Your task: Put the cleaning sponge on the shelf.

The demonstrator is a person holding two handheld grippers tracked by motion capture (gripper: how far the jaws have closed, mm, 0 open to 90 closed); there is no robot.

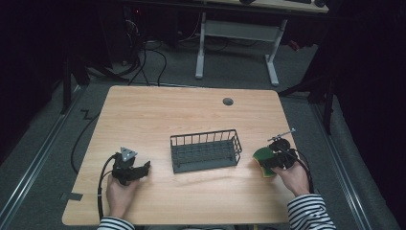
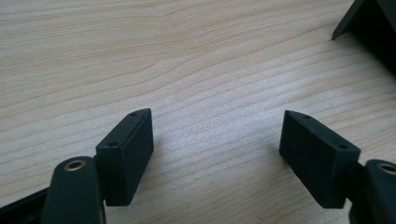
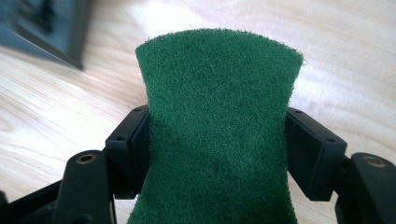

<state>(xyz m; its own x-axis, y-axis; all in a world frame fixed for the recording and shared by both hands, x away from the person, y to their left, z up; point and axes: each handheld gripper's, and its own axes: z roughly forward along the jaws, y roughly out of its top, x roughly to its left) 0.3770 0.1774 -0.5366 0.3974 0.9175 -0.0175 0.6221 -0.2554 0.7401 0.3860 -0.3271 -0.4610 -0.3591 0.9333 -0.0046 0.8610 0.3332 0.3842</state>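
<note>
At the desk's right edge, beside the wire basket, a soft, light sponge is being pinched across its waist, visibly compressing, by the right claw, while the left claw is being held wide, empty.

A light wooden table with rounded corners stands on grey carpet. A round grey grommet sits near its far edge, right of centre. Beyond the far edge stands a second desk on white legs, its crossbar pale. Black cables lie on the floor past the far left corner, and another cable curls along the left edge. The surroundings on both sides are dark, with black stands at left and right.
</note>
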